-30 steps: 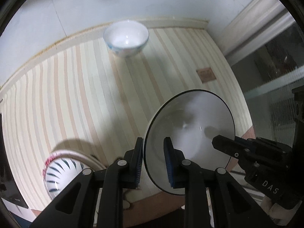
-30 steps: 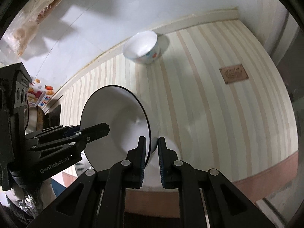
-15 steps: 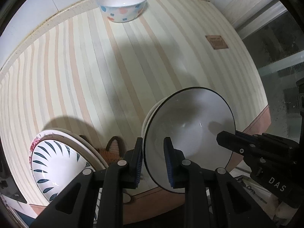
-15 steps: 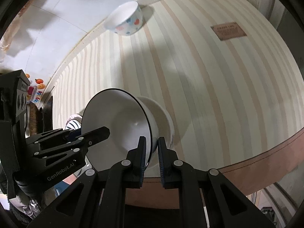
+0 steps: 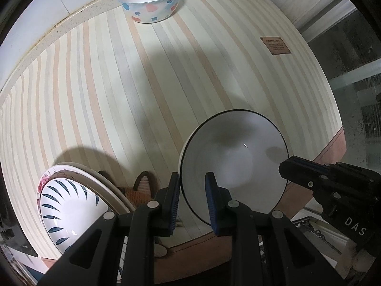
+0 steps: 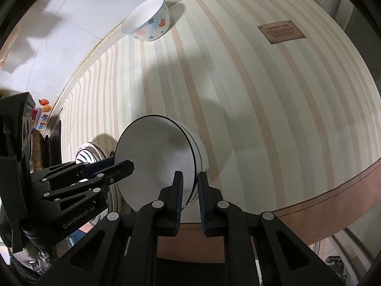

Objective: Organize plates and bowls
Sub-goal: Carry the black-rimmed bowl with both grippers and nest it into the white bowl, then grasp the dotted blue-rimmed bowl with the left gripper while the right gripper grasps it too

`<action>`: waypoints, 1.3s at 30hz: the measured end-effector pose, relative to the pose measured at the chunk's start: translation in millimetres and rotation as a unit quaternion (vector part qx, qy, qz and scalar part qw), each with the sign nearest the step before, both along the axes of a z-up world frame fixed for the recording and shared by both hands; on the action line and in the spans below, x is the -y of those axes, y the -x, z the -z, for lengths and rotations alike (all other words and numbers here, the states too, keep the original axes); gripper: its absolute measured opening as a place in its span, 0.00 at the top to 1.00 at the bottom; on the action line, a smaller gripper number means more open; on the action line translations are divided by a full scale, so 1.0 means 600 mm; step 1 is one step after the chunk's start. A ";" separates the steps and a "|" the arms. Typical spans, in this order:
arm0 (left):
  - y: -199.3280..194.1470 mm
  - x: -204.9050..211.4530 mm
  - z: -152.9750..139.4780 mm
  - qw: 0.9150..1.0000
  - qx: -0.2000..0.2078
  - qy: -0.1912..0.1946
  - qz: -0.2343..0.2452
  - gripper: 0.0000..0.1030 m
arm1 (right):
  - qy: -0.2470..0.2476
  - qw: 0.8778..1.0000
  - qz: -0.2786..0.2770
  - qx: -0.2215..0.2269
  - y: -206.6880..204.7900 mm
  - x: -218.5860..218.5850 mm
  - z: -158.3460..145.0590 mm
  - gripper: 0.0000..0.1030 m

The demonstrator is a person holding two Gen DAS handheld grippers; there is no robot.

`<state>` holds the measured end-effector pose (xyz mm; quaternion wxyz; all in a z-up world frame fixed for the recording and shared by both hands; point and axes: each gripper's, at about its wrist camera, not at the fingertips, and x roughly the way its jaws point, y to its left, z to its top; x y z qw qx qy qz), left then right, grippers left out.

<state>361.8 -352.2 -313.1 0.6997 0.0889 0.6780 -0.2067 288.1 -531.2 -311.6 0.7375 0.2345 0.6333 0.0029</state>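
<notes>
A white bowl with a thin dark rim (image 5: 233, 164) (image 6: 157, 159) is held from both sides near the table's front edge. My left gripper (image 5: 193, 190) is shut on its left rim, and the tip of that gripper (image 6: 123, 166) shows in the right wrist view. My right gripper (image 6: 190, 190) is shut on the opposite rim and enters the left wrist view from the right (image 5: 288, 166). The bowl rests nested in a second white bowl (image 5: 182, 150) (image 6: 202, 157), of which only the edge shows.
A white bowl with red and blue flowers (image 5: 151, 2) (image 6: 148, 20) stands at the back by the wall. A stack of plates with a blue leaf pattern (image 5: 66, 205) (image 6: 88, 155) lies front left, beside a brown woven piece (image 5: 140, 186). A brown label (image 5: 276, 45) marks the striped tabletop (image 5: 142, 83).
Both grippers came down together with the dark-rimmed bowl. The lower white bowl came into view under it and the held bowl now sits in it. The plate stack shows more fully.
</notes>
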 end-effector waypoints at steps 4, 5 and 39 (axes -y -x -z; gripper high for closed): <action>0.001 0.003 0.002 1.000 0.002 -0.004 0.002 0.81 | -0.001 1.000 0.000 -0.001 0.000 0.001 0.000 0.86; 0.001 0.003 0.002 1.000 0.002 -0.005 0.002 0.81 | -0.002 1.000 0.000 -0.001 0.000 0.000 0.000 0.86; -0.355 -0.043 -0.057 0.984 0.064 0.048 -0.158 0.73 | -0.051 0.995 0.024 0.078 -0.314 0.092 -0.072 0.70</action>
